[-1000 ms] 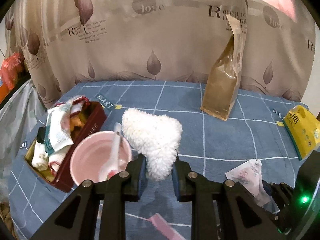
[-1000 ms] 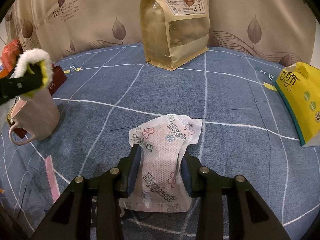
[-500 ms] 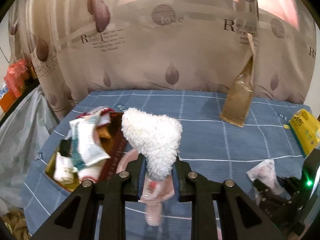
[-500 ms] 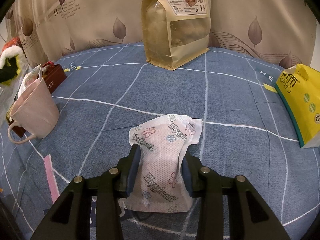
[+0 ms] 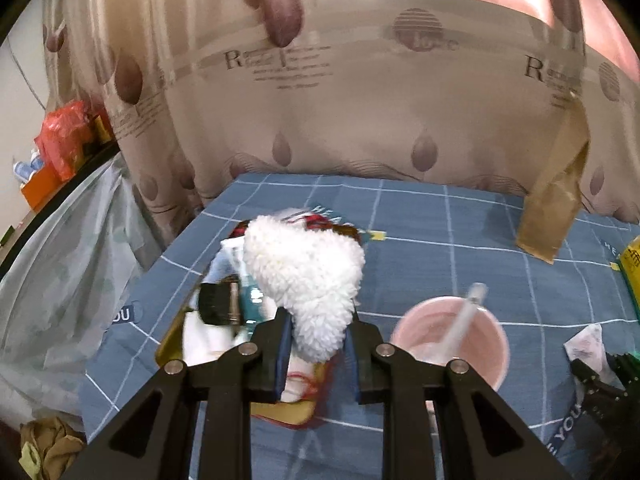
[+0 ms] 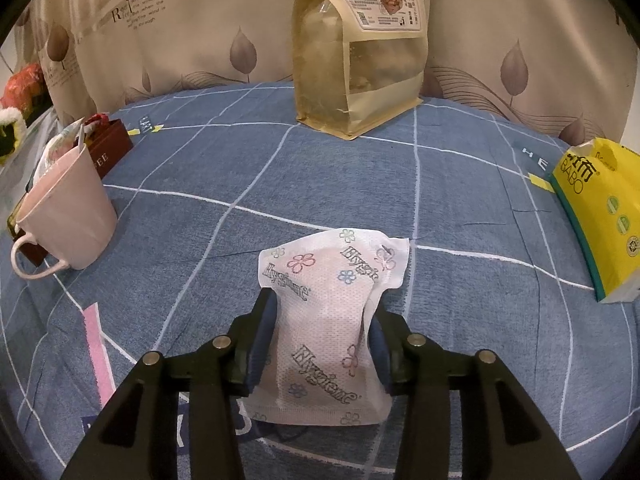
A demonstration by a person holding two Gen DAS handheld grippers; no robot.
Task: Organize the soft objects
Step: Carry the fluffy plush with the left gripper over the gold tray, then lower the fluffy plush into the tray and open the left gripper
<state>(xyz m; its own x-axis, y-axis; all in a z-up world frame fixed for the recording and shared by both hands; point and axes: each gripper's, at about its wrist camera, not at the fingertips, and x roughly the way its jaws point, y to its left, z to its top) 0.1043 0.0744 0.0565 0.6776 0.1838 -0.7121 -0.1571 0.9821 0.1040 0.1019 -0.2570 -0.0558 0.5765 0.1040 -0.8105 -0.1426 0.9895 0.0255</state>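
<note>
- Gripping the fluffy white pad point(image 5: 306, 280) in my left claw point(image 5: 316, 354), I have both jaws clenched on its narrow lower end, so the wide end stands up in front of the camera.
- My left claw hangs above the dark red box point(image 5: 176, 340), which already holds tubes, packets and other small things; the pad is in the air, not yet in the box.
- To do this step well, I judge I should lower the pad into a free part of the box before letting go, keeping clear of the pink mug point(image 5: 452, 344) with its spoon, just beside the box.
- My right claw point(image 6: 320, 340) sits low over the blue checked cloth, level and pointing forward, its jaws closed against both sides of the flowered hygiene packet point(image 6: 332, 304), whose lower edge seems to rest on the cloth.
- Farther off stand the tall kraft bag point(image 6: 360, 60) by the curtain and the yellow tissue pack point(image 6: 600, 216) at the right edge, both well apart from either claw.
</note>
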